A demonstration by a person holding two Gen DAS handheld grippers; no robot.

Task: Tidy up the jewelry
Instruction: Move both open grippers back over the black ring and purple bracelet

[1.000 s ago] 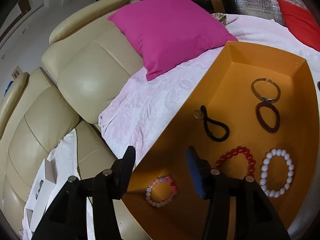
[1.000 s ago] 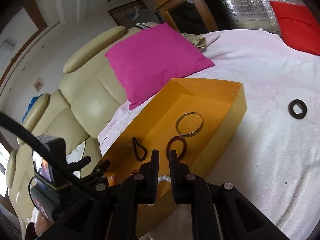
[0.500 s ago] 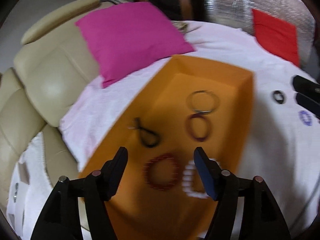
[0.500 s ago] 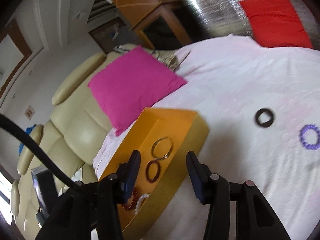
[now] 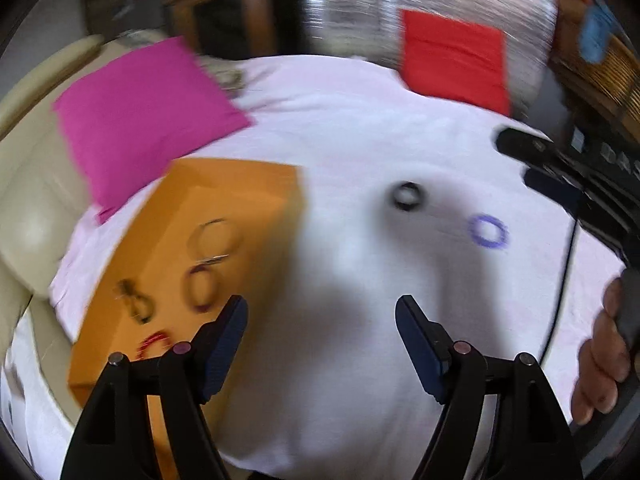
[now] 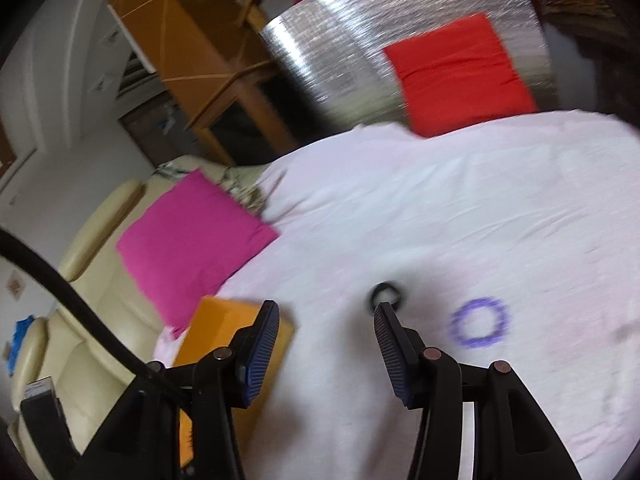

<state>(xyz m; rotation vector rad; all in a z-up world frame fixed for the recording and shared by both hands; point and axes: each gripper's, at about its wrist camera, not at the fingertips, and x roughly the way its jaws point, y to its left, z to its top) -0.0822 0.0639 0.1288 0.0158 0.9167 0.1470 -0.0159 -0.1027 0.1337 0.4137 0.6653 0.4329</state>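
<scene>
We held left tool (image 5: 320,316) and right tool (image 6: 324,320) released, jaws just widening, nothing between. Black ring (image 5: 407,196) and purple bead bracelet (image 5: 488,231) lay apart on white bedspread (image 5: 340,140), right of orange cardboard box (image 5: 248,184).

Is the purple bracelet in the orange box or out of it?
Out. The purple bracelet lies on the white bedspread, well apart from the orange box.
</scene>
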